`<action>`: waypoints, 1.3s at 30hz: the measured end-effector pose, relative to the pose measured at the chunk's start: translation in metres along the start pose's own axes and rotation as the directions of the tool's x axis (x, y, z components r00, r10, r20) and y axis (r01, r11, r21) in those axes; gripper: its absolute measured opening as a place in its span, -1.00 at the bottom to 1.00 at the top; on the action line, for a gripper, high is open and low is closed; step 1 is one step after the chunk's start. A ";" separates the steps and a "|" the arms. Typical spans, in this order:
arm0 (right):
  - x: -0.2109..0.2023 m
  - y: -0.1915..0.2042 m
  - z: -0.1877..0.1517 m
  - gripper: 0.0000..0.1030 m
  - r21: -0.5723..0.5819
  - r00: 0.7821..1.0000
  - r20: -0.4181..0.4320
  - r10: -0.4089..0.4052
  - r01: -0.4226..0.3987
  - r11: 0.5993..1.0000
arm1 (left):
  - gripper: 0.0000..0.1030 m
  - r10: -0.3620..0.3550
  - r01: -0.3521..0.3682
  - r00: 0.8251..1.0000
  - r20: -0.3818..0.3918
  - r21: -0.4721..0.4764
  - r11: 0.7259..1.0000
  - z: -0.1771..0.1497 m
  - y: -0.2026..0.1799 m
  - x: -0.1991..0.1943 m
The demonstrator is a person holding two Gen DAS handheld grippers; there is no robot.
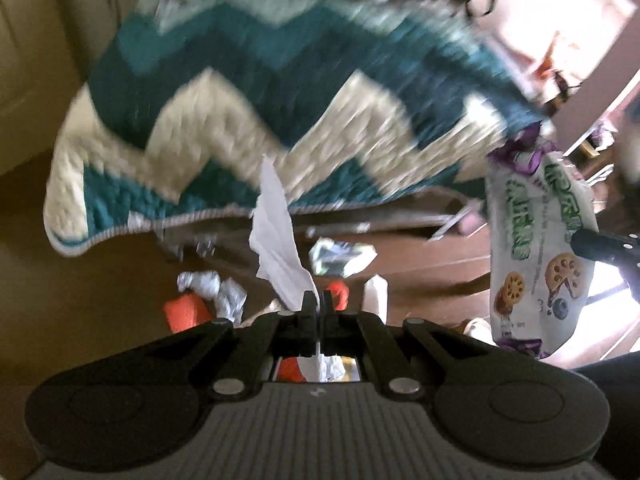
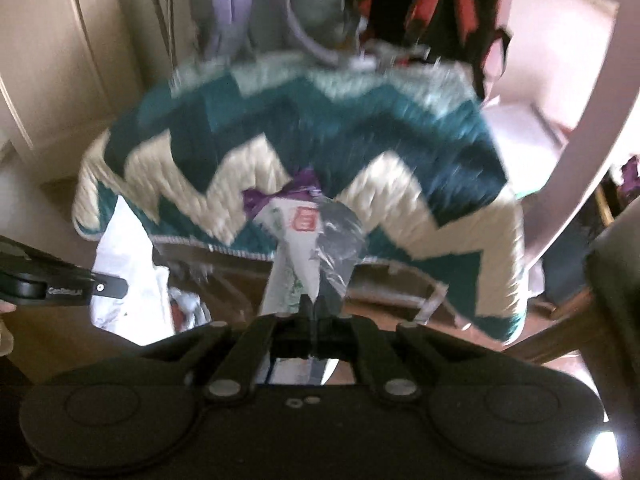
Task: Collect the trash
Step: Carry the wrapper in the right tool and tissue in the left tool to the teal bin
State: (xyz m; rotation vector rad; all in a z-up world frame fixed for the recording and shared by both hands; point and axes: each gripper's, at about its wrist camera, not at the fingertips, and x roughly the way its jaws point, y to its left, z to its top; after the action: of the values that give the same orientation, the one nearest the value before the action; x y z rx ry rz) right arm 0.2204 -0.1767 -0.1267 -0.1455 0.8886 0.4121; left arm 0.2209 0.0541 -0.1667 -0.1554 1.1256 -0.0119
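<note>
The left gripper (image 1: pixel 319 300) is pinching a tissue (image 1: pixel 276 236), the right gripper (image 2: pixel 315 304) a wrapper (image 2: pixel 304 240); thin grips are risking slips.

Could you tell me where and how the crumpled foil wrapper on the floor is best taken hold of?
Probably from above, pinching a raised fold of the crumpled foil wrapper: it lies loose on the wooden floor, with an orange item close beside it.
</note>
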 end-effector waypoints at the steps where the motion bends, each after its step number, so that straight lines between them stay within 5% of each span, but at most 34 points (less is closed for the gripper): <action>1: -0.014 -0.002 0.003 -1.00 -0.007 1.000 0.022 -0.005 0.005 1.000 | -0.98 -0.006 0.006 1.000 0.018 0.016 1.000 0.004 -0.007 -0.012; 11: -0.139 -0.040 0.033 -1.00 -0.001 0.978 0.195 -0.067 0.069 0.998 | -0.98 -0.061 0.030 0.982 0.176 0.171 0.985 0.035 -0.087 -0.115; 20: -0.252 -0.082 0.063 -1.00 0.026 0.920 0.356 -0.167 0.168 0.985 | -0.98 -0.168 0.075 0.946 0.277 0.316 0.946 0.068 -0.175 -0.203; 30: -0.355 -0.141 0.081 -1.00 0.117 0.793 0.498 -0.350 0.339 0.934 | -0.98 -0.335 0.117 0.860 0.385 0.491 0.863 0.113 -0.297 -0.299; 34: -0.384 -0.170 0.083 -1.00 0.173 0.739 0.520 -0.428 0.400 0.900 | -0.98 -0.414 0.155 0.819 0.398 0.541 0.826 0.126 -0.347 -0.331; 39: -0.409 -0.209 0.078 -1.00 0.245 0.697 0.499 -0.516 0.458 0.855 | -0.98 -0.498 0.180 0.758 0.421 0.599 0.780 0.136 -0.408 -0.366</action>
State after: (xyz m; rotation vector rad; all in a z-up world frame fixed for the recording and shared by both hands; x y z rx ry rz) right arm 0.1335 -0.4625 0.2304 -0.1526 0.2656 -0.1060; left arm 0.2132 -0.3010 0.2721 0.1256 0.4439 -0.5893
